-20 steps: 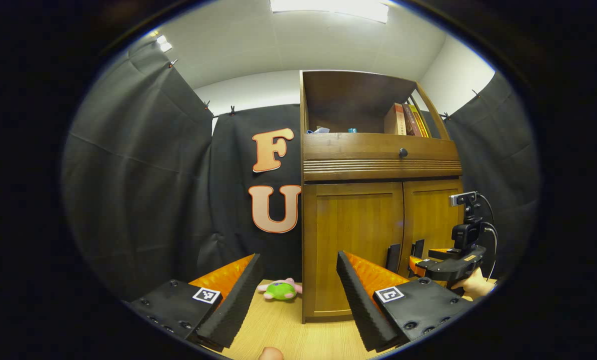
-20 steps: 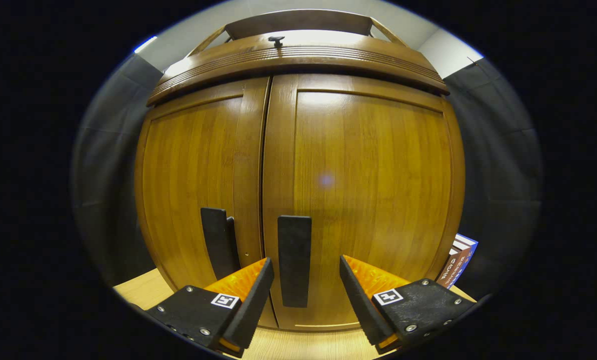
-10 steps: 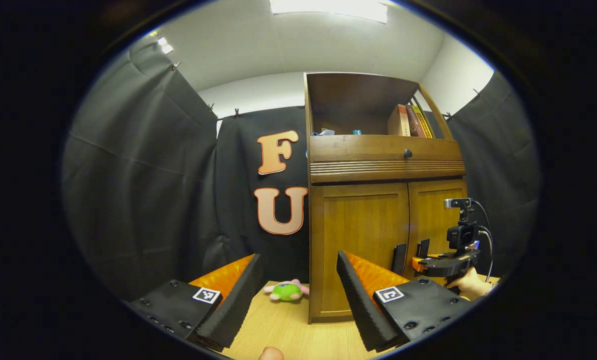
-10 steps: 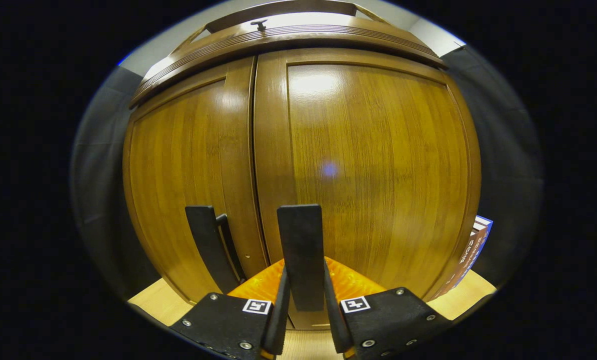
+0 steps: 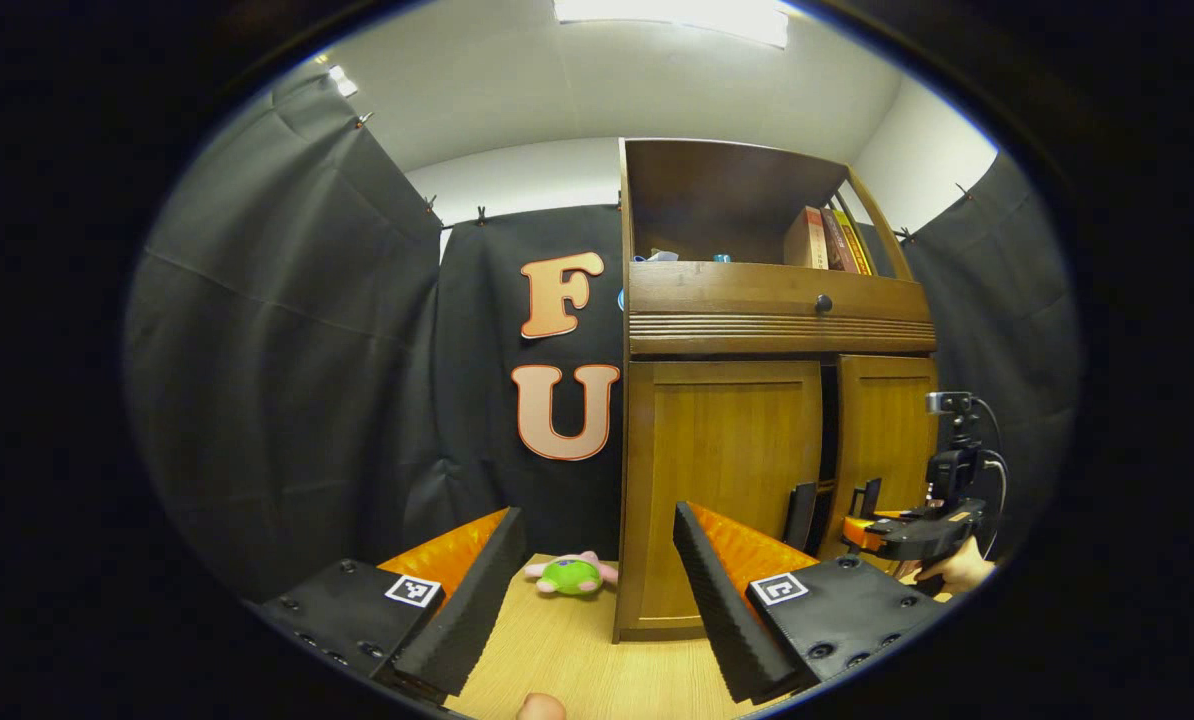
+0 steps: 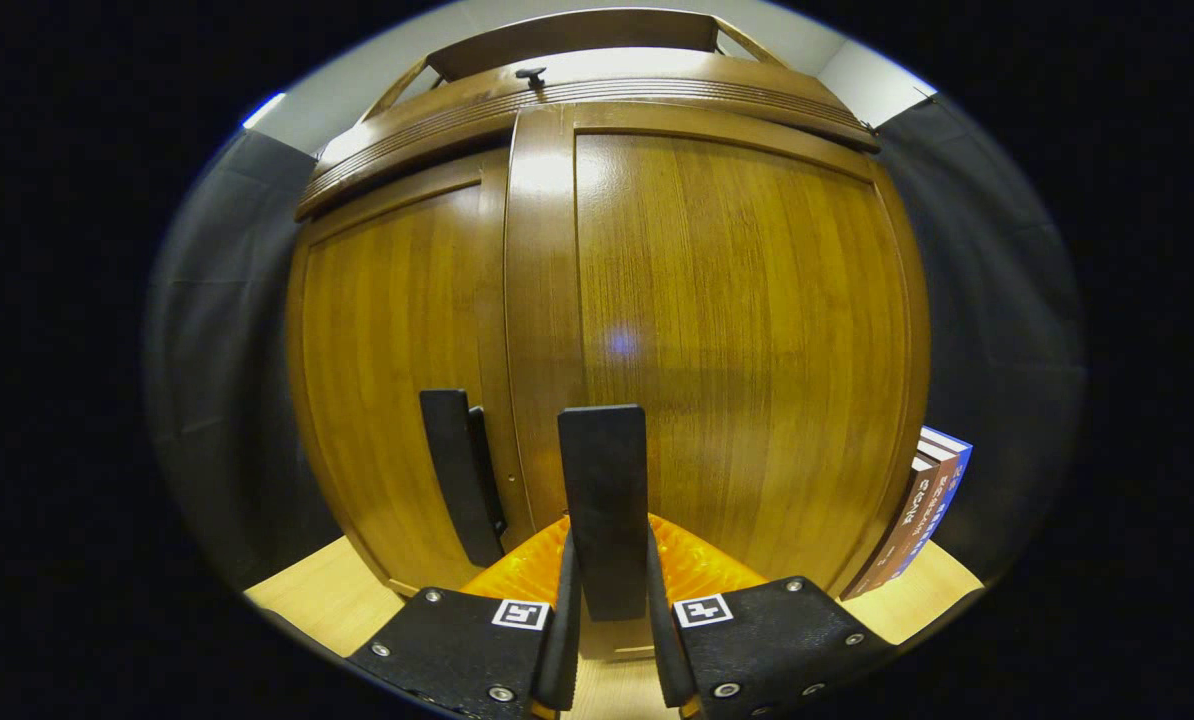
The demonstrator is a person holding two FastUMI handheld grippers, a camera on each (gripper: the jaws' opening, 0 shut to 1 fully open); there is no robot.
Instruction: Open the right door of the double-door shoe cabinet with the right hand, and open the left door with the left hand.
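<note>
The wooden shoe cabinet (image 5: 777, 330) stands on the table with two lower doors. In the right gripper view my right gripper (image 6: 607, 575) is shut on the black handle (image 6: 604, 490) of the right door (image 6: 747, 330). That door sits slightly forward of the left door (image 6: 397, 360), whose own handle (image 6: 452, 470) is free. In the left gripper view a dark gap (image 5: 829, 430) shows between the left door (image 5: 722, 480) and the right door (image 5: 889, 430). There the right gripper (image 5: 862, 528) is at the handle, held by a hand (image 5: 949, 573). My left gripper (image 5: 594, 528) is open, short of the cabinet, holding nothing.
A green plush toy (image 5: 570, 576) lies on the wooden tabletop (image 5: 567, 650) left of the cabinet. Books (image 5: 829, 240) stand on the upper shelf above a drawer knob (image 5: 823, 301). More books (image 6: 919, 515) lean beside the cabinet's right side.
My right gripper closed on the right door's handle and has pulled it back; the door has come slightly ajar. The left gripper has hardly moved.
</note>
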